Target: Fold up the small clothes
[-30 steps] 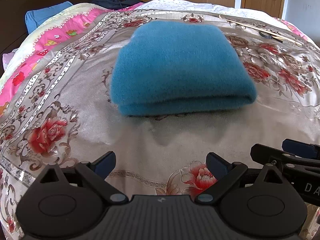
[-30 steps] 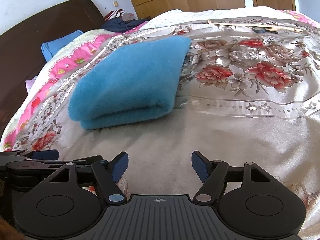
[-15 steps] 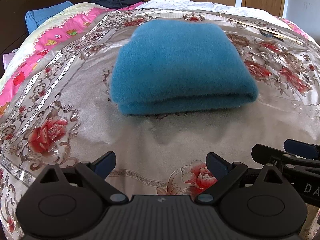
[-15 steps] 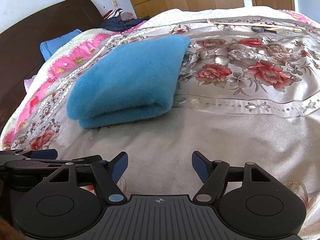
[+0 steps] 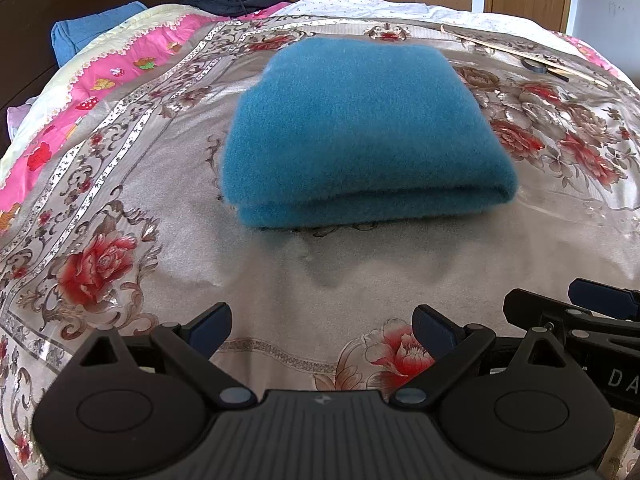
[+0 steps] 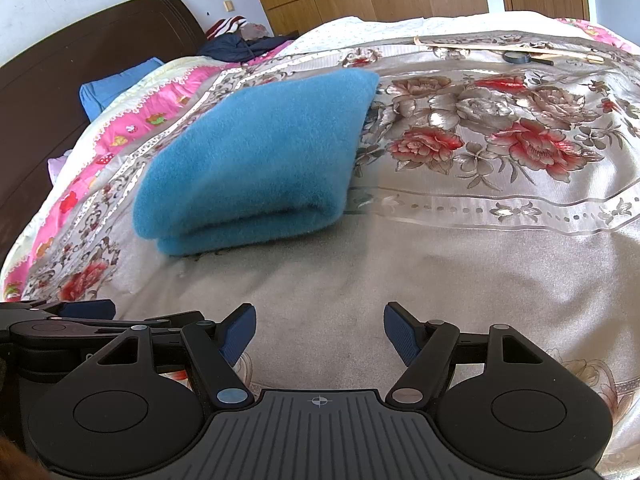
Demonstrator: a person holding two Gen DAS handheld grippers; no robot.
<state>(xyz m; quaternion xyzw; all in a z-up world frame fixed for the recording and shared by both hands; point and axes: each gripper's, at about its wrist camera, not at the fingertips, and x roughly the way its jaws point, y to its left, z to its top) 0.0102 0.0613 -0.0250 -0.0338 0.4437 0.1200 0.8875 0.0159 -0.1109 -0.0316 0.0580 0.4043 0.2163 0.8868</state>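
Cloth: we see a fuzzy blue fleece cloth (image 5: 360, 128) folded into a thick rounded rectangle, centre frame.
Bedspread: glossy satin bedspread (image 5: 120, 208), red roses.
Left gripper (image 5: 322, 326): jaws wide, empty, bottom of frame.
Right gripper (image 6: 319, 326): jaws wide, empty, bottom of frame.

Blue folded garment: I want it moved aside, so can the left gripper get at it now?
Probably yes: the left gripper is open, and only bare bedspread lies before the blue folded garment.
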